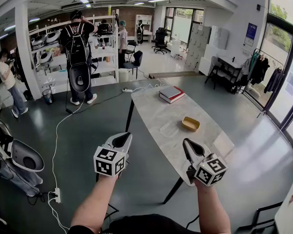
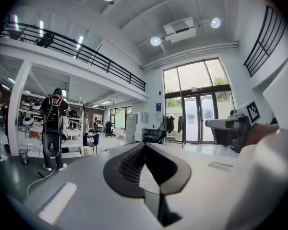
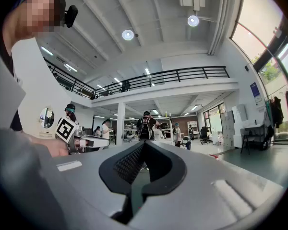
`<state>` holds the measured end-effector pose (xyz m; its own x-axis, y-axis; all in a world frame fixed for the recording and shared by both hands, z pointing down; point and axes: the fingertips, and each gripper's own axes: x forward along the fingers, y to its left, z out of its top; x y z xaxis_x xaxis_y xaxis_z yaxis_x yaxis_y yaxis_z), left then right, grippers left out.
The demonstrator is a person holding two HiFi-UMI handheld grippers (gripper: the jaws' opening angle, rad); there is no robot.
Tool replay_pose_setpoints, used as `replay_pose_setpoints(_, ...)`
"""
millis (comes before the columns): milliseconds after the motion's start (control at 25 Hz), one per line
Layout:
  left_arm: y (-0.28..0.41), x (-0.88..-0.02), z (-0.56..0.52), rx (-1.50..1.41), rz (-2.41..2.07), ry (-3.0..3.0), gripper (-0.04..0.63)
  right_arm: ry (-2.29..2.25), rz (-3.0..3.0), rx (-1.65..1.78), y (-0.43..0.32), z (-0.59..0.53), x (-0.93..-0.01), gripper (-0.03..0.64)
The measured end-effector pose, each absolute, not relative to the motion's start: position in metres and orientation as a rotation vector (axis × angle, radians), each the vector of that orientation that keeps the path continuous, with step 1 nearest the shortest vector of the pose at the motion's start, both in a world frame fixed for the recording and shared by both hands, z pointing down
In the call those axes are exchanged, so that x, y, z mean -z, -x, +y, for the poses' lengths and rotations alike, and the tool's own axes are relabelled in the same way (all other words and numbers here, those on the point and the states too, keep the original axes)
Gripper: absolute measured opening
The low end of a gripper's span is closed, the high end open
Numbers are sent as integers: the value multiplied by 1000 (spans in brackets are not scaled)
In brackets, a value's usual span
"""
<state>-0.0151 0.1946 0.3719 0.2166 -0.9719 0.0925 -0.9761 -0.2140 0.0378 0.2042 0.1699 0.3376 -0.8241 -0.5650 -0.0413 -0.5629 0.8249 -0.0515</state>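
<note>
I hold both grippers up in the air at the near end of a long marble table (image 1: 151,106). The left gripper (image 1: 124,138) is off the table's left edge, over the dark floor; its jaws meet at the tips with nothing between them (image 2: 144,145). Above the table's near corner, the right gripper (image 1: 187,143) is likewise shut and empty (image 3: 144,143). Nearest to it on the table are a tan bowl (image 1: 190,124) and a clear plastic tray (image 1: 169,129). Each gripper view looks out level across the room and catches the other gripper at its edge.
A stack of books (image 1: 171,94), red under white, lies at the table's far end. A person with a backpack (image 1: 78,57) stands by white shelves at the back left. A white cable runs to a power strip (image 1: 57,195) on the floor. White devices (image 1: 19,155) stand at the left.
</note>
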Motion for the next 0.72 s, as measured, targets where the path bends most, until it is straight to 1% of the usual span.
replay_pose_setpoints(320,43,-372,198,-82,-1909,-2379,3,910,2949,55,-174,169,-335,12)
replay_pose_setpoints(720,90,-391,214,-129,-1881,-2383,3,947,2917,137,-126,175,-353,14)
